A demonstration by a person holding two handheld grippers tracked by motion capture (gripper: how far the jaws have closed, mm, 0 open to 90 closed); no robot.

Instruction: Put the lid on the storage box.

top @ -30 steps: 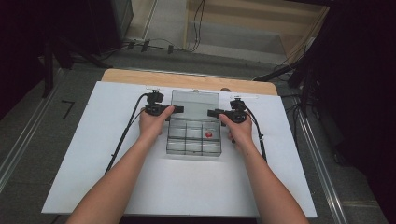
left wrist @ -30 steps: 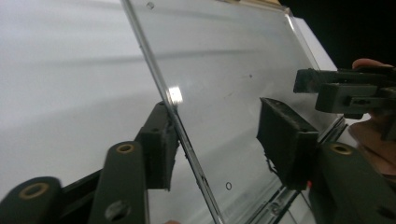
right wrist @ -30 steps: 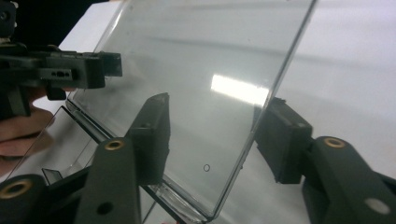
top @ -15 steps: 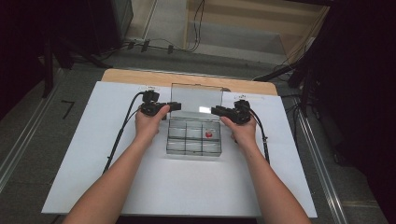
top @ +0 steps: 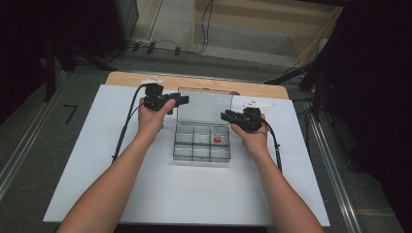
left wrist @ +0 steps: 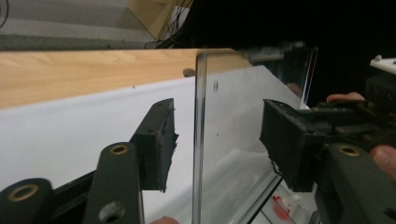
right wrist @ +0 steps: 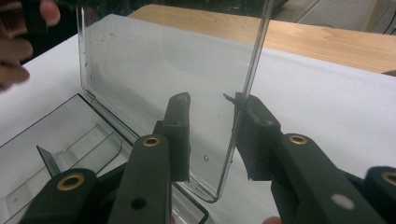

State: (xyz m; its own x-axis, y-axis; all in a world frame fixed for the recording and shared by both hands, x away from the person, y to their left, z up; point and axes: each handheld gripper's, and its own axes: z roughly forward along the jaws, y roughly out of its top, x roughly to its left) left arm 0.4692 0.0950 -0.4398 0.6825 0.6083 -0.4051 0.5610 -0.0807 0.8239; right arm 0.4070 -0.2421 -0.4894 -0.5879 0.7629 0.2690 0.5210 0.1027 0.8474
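Note:
A clear compartment box [top: 201,158] lies on the white board, its hinged lid [top: 204,104] standing upright. A small red thing [top: 217,140] sits in a right-hand compartment. My left gripper [top: 182,99] is at the lid's upper left corner. In the left gripper view its jaws [left wrist: 217,112] straddle the lid's edge [left wrist: 199,140] with gaps on both sides; they have just been opening. My right gripper [top: 224,116] is at the lid's right edge. In the right gripper view [right wrist: 212,100] the lid [right wrist: 154,65] passes between its jaws, which have been closing; a gap remains on the near side.
The white board [top: 145,194] covers most of a wooden table [top: 194,82], whose far strip shows bare. Cables trail from both grippers across the board. Dark stands and floor cables lie beyond the table. The other hand [right wrist: 14,51] shows at the right gripper view's top left.
The lid has swung up from nearly flat to upright. The left hand has risen with its corner, and the right hand has stayed near the lid's right edge.

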